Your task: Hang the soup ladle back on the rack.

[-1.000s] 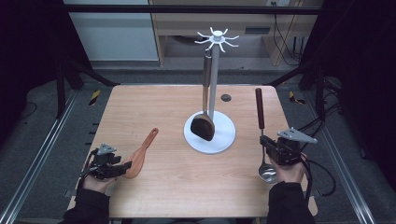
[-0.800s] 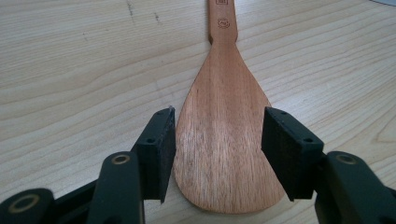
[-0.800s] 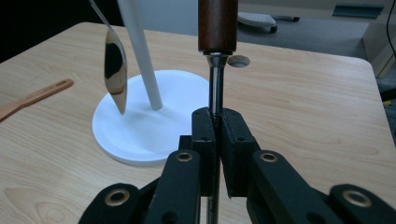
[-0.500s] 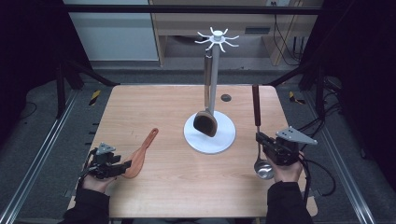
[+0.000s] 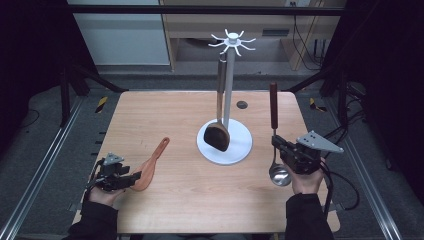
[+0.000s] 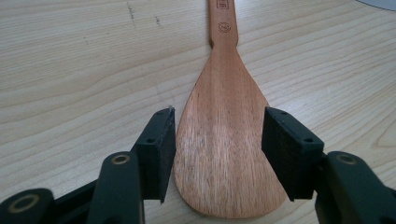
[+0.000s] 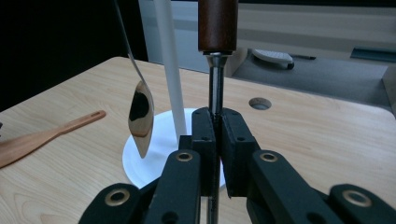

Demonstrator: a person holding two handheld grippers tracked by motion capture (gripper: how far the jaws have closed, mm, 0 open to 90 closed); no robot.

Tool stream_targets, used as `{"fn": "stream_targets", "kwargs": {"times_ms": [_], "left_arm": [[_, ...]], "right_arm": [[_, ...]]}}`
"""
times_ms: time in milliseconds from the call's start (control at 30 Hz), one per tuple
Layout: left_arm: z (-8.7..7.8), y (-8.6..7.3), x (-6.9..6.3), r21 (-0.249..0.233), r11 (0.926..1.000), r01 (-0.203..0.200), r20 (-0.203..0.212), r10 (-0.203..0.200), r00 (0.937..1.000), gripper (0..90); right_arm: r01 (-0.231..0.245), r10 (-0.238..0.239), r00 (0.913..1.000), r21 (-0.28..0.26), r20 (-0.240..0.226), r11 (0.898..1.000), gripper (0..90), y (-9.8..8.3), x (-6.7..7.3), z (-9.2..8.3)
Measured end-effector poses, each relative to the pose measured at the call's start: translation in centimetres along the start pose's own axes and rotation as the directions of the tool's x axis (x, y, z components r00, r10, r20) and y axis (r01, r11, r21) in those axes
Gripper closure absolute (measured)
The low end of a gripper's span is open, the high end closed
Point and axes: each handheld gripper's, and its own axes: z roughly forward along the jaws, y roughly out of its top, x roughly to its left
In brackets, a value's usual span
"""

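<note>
My right gripper (image 5: 278,146) clamps the ladle (image 5: 274,131) upright. Next I hook it on the rack (image 5: 231,42) at eleven o'clock. My left gripper (image 6: 218,154) straddles the wooden spatula (image 6: 226,140), jaws wide.

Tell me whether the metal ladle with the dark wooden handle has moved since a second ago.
Yes. The ladle has risen, its handle top climbing past the wooden table's far edge.

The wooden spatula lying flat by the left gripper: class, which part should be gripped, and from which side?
Grip the wooden spatula across its blade edges, coming level from the blade end. It lies flat, and the left gripper already straddles the blade there.
</note>
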Motion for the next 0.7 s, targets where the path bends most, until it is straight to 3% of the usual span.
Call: {"fn": "stream_targets", "kwargs": {"times_ms": [400, 700], "left_arm": [[0.0, 0.0, -0.1, -0.003, 1.0, -0.001, -0.004, 0.001, 1.0, 44.7], [-0.1, 0.0, -0.1, -0.003, 1.0, -0.002, -0.007, 0.002, 1.0, 44.6]], "right_arm": [[0.026, -0.029, 0.9984, -0.059, -0.048, 0.998, 85.3, 1.7, 1.7, 0.4], [0.038, -0.043, 0.9979, -0.097, -0.048, 0.995, 85.3, 2.8, 2.3, 0.7]]}}
